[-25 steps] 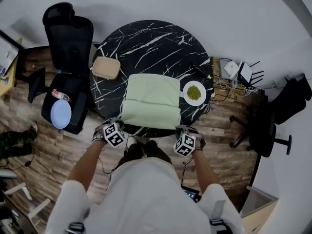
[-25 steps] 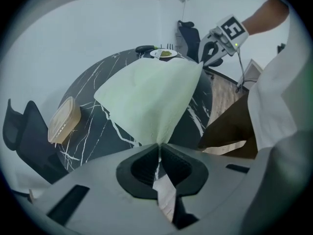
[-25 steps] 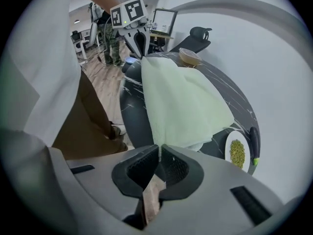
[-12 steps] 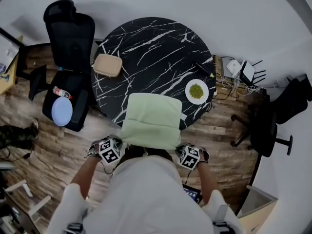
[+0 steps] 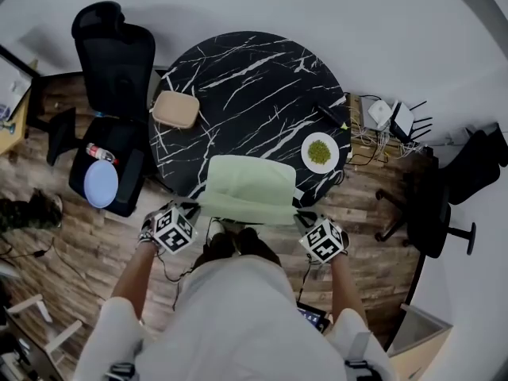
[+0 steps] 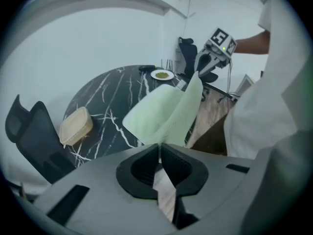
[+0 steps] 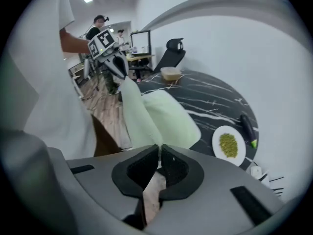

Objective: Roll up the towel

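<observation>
Entry, towel rolling. We found both claws clamped on the towel (image 5: 248,187). The left claw (image 6: 160,148) had its jaws closed on the near-left corner, and the right claw (image 7: 159,153) had its jaws closed on the near-right corner.

A second earlier the cloth had lay flat on the table (image 5: 254,78), with its near hem at the rim. Half a second earlier it had been drawn towards us, past the rim.

Now the near hem was raised and stretched between the claws. The towel sloped down from them, and its far part rested on the near side of the table. The claws sat slightly wider apart than before.

The tan box (image 5: 175,109) and the plate of green food (image 5: 319,151) had not shifted.
</observation>
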### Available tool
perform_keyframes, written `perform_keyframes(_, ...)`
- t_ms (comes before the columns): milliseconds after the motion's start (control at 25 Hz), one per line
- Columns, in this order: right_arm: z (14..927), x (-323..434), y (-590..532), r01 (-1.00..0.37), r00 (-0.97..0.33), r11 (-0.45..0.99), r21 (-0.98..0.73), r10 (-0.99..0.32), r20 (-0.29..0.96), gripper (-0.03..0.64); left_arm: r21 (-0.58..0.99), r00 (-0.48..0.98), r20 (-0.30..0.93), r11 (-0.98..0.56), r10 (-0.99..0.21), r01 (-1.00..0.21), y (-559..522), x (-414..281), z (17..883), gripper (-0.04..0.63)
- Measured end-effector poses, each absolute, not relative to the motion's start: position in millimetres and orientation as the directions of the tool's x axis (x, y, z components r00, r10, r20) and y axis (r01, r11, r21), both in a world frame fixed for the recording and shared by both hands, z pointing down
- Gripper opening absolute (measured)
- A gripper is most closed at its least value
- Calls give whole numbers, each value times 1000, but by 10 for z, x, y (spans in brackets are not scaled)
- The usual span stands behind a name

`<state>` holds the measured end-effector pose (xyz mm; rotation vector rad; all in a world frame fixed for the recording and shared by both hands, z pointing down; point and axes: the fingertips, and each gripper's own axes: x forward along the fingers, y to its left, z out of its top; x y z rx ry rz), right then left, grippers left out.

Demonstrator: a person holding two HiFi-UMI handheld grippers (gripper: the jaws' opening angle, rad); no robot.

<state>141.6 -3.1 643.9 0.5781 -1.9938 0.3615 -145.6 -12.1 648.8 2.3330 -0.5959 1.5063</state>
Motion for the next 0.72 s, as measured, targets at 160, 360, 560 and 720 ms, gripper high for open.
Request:
perform_keyframes(160,6455,1492,-633,-602,-351,794,88,-362,864,9,-44,353,891,-828,-285,-559,-771,-1381,6477,17)
perform_keyframes(360,6764,1550,-1072,-627,-266,764,151,-392,881,11,-92,283,904,-794,-319,-601,-1286,-1301,6720,17)
perform_keyframes(560,6881,1601,-1278,-706,-210,680,199,-469,858,112,-127,236,902,-745,-362,-655,-1417,-1323,6870,36)
perform_keyframes(720,6835,1651,-1221,-718,-203,661,215,-496,844,93,-107,271,883,-728,-382,-678,-1365,-1341,6840,89)
